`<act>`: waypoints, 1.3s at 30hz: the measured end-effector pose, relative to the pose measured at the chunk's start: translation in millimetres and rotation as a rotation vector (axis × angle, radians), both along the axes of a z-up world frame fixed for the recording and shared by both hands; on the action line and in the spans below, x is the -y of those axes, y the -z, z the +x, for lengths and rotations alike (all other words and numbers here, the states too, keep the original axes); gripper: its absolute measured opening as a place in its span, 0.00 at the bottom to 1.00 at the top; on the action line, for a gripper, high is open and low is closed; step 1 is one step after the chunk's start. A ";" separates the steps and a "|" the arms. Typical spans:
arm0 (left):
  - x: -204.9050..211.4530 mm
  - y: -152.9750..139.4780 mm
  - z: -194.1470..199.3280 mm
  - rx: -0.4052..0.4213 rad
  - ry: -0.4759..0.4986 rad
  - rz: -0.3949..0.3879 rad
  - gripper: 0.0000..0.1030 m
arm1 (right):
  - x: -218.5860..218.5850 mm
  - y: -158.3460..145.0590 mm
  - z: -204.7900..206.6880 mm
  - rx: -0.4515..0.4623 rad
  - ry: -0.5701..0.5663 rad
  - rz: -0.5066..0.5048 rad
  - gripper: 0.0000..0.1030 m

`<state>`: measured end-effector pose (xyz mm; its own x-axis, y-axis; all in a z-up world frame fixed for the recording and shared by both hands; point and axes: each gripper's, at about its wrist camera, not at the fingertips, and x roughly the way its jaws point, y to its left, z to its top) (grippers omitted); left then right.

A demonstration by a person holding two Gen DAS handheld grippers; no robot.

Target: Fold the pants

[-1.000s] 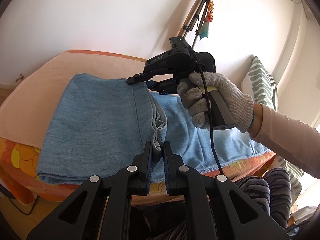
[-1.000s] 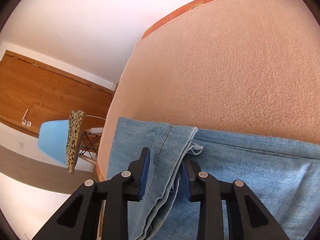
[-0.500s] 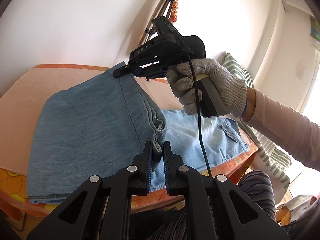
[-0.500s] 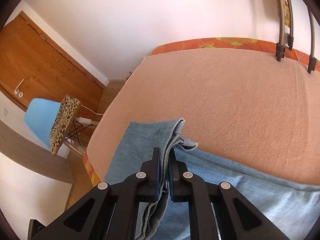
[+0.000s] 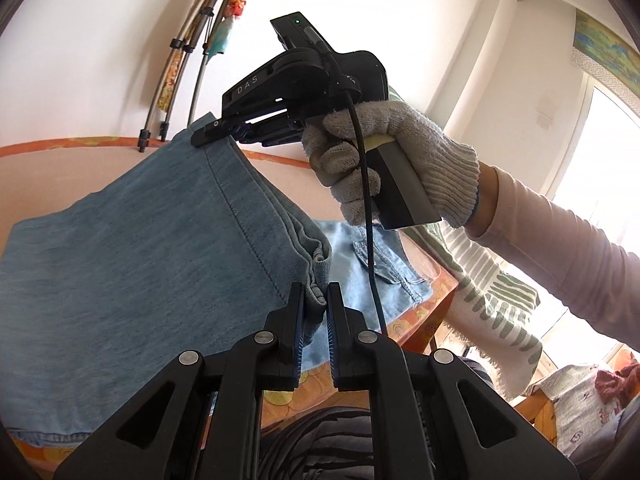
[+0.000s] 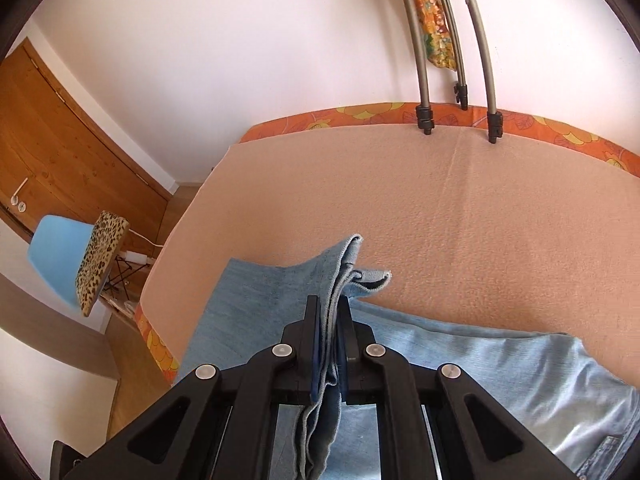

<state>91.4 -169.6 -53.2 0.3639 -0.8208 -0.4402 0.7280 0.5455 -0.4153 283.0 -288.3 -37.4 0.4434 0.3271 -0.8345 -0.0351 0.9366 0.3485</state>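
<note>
Light blue denim pants point(image 5: 152, 264) lie on a peach blanket point(image 6: 460, 208) over the bed, with their leg ends lifted off it. My left gripper point(image 5: 315, 298) is shut on the near corner of the hem. The right gripper point(image 5: 208, 136), held by a gloved hand point(image 5: 384, 152), pinches the far corner of the same hem, which stretches taut between the two. In the right wrist view my right gripper point(image 6: 329, 308) is shut on several layers of denim hem point(image 6: 348, 268), which stick up past the fingertips. The waist part with a pocket point(image 5: 384, 264) rests flat on the bed.
Tripod legs point(image 6: 424, 80) stand on the bed's far edge against the white wall. A blue chair with a leopard cushion point(image 6: 100, 256) and a wooden door point(image 6: 60, 152) are to the left. A striped pillow point(image 5: 492, 280) lies at the right, and the person's striped trousers point(image 5: 320, 440) are below.
The right gripper closed on the far hem corner. Both grippers then rose and carried the leg ends up off the bed and toward the waist end.
</note>
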 end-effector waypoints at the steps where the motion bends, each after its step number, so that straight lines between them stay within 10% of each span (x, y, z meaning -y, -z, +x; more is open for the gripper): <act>1: 7.1 -0.3 -1.6 0.001 0.015 -0.001 0.09 | 8.4 -2.9 -5.3 0.001 0.010 -0.004 0.05; 39: 247.6 18.3 -36.2 -0.013 0.483 0.100 0.09 | 280.1 12.5 -150.0 -0.041 0.372 -0.061 0.04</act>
<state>55.2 -417.2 -71.5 -0.0542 -0.8477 -0.5277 0.9029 0.1842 -0.3885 133.0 -568.3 -49.9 0.4885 0.0994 -0.8669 0.3243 0.9017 0.2861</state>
